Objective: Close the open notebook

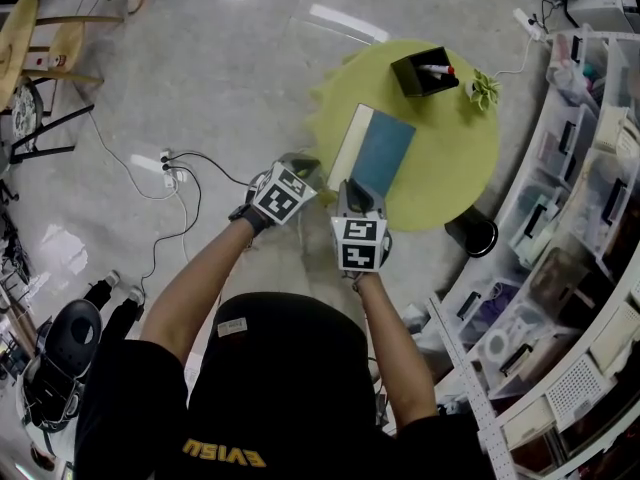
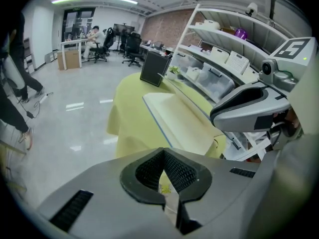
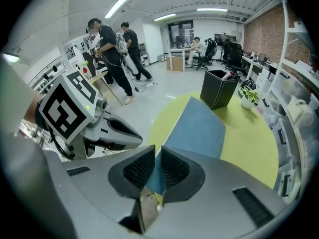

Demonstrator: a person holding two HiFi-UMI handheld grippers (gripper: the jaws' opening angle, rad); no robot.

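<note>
I am pinching the near edge of the notebook's (image 1: 383,148) blue cover with my right gripper (image 3: 154,153), jaws pressing together on it. The book is lying partly open near the front of the round yellow-green table (image 1: 450,173), and my left gripper (image 2: 163,153) is hanging at the table's left rim with jaws together, possibly nipping the cloth, though I can't be sure. Open grey floor (image 1: 230,78) with cables (image 1: 150,183) is spreading to my left and shelves (image 1: 590,168) of bins are crowding my right. At the far side a black box (image 1: 422,76) is holding a red-capped marker (image 1: 437,69), beside a small potted plant (image 1: 484,90).
</note>
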